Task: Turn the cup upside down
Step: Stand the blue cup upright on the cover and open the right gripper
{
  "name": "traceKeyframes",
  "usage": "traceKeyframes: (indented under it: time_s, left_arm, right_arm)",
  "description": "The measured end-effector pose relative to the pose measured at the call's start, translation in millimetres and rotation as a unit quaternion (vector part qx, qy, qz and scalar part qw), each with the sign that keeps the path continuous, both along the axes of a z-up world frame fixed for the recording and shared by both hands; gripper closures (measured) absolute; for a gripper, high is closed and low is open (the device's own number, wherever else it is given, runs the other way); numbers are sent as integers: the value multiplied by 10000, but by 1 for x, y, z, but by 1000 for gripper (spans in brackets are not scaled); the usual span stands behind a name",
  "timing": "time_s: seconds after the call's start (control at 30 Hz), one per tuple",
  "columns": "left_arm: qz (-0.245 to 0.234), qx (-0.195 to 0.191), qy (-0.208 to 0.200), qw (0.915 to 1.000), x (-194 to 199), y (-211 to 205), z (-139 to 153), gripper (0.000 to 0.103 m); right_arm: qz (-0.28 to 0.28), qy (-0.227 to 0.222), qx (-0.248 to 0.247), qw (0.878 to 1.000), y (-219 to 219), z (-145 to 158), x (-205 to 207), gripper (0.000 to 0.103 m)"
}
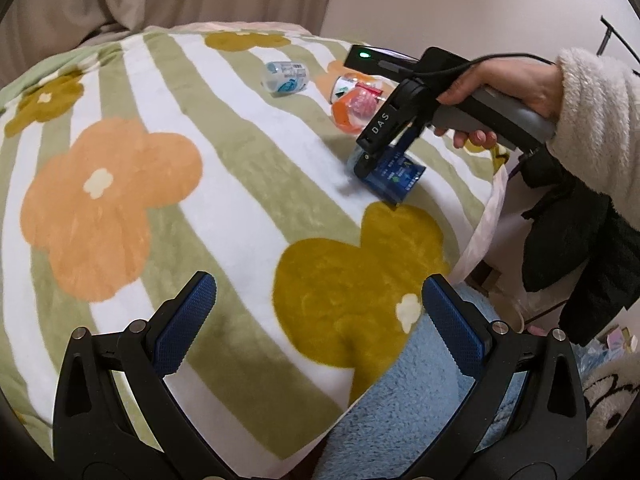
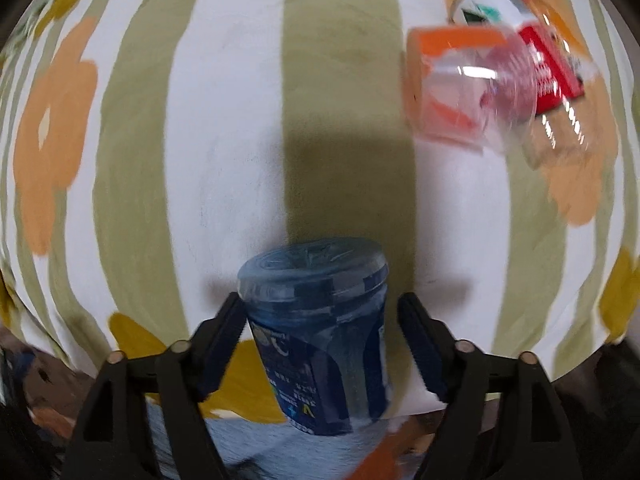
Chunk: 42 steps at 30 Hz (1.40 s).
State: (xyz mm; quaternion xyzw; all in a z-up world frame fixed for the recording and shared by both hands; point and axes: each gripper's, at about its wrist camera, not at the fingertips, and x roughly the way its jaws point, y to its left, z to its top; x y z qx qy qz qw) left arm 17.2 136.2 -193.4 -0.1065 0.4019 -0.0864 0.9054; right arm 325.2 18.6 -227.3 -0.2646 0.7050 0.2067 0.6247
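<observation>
A blue plastic cup with a printed label sits between the fingers of my right gripper. The left finger touches it; a gap shows at the right finger, so the jaws stand open around it. In the left wrist view the cup lies tilted on the flowered blanket under the right gripper, held by a hand in a fluffy sleeve. My left gripper is open and empty, low over the blanket's near edge.
An orange and clear cup and a white cup lie behind the blue one. A pale blue-printed cup lies farther back. A light blue fleece lies at the near edge. Dark clothing hangs at the right.
</observation>
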Motion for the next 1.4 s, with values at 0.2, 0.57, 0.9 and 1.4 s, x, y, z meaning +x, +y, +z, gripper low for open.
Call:
traceKeyframes:
  time_s: [0.2,0.57,0.9,1.4]
  left_arm:
    - [-51,20,-57,10000,-3,-5,3,1]
    - [-10,40,18,10000,0,-7,2,1]
    - [14,85,-232,9997,6,-15,7,1]
    - [-194,544,-531,9969,24,-46,21,1]
  right_arm:
    - [688,-128,-384,9968,14,12,2,28]
    - [402,252,200,9987,5,4,26,44]
    - [47,-1580,2836,9458,-76,87,-2,44]
    - [-326,-3744,3864,8423,-101,26,-75,44]
